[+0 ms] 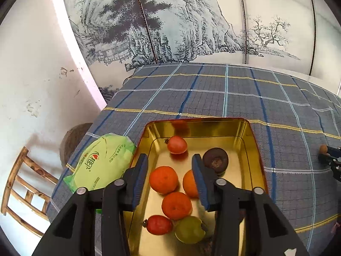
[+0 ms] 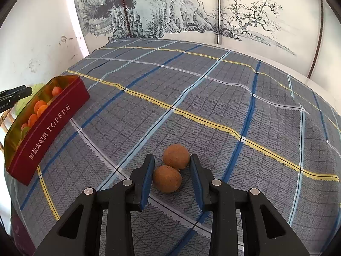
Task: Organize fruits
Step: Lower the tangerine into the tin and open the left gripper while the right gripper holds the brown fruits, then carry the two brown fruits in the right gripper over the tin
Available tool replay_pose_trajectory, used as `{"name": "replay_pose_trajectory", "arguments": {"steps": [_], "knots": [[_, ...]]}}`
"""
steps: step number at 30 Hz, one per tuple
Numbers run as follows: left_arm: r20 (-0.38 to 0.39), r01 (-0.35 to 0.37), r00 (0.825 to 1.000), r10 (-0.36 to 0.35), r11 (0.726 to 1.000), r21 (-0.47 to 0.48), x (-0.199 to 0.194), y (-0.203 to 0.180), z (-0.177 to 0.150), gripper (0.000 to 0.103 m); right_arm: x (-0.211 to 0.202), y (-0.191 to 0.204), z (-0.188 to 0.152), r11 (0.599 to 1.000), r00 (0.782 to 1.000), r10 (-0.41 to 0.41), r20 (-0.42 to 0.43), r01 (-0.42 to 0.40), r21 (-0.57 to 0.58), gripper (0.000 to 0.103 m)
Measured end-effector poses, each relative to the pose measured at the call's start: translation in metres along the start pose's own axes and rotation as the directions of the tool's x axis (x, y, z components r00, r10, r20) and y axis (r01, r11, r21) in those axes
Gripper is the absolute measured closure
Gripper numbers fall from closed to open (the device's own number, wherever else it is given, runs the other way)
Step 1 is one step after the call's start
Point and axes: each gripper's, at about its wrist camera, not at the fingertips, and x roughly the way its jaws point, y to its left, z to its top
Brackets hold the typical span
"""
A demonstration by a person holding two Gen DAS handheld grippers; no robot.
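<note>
the left tool (image 1: pixel 170 177) hangs with jaws apart and empty over the gold-lined red metal tin (image 1: pixel 253 132), above its round orange tangerines (image 1: pixel 163 179). the right tool (image 2: pixel 172 178) is clamped on the nearer of two round brown fruits (image 2: pixel 166 178) on the plaid-clothed table (image 2: pixel 213 98).

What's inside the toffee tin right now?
Inside the toffee tin: two tomatoes, three oranges, a green fruit and a dark round fruit. The left tool hides part of one orange.
</note>
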Motion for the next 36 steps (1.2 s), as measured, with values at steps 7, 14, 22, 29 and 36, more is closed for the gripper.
{"name": "replay_pose_trajectory", "arguments": {"steps": [7, 14, 22, 29, 36], "knots": [[0.015, -0.02, 1.0, 0.02, 0.999, -0.025, -0.022, -0.004, -0.008, 0.045, 0.0, 0.0, -0.001, 1.0, 1.0, 0.005, 0.001, -0.005, 0.0, 0.068], [0.054, -0.081, 0.995, 0.083, 0.996, -0.046, -0.047, -0.005, -0.013, 0.027, -0.003, -0.001, -0.001, 1.0, 1.0, 0.019, 0.007, -0.019, 0.014, 0.068], [0.085, -0.113, 0.989, 0.118, 0.992, -0.065, -0.066, -0.006, -0.018, 0.013, -0.026, 0.007, 0.007, 0.999, 0.998, 0.037, 0.051, -0.037, 0.003, 0.068], [0.094, -0.113, 0.988, 0.124, 0.987, -0.111, -0.077, 0.005, -0.027, 0.007, -0.051, 0.027, 0.017, 0.997, 0.993, 0.067, 0.096, -0.065, -0.032, 0.068], [0.087, -0.086, 0.991, 0.099, 0.985, -0.147, -0.084, 0.018, -0.044, 0.007, -0.073, 0.051, 0.027, 0.991, 0.983, 0.128, 0.133, -0.12, -0.062, 0.068]]}}
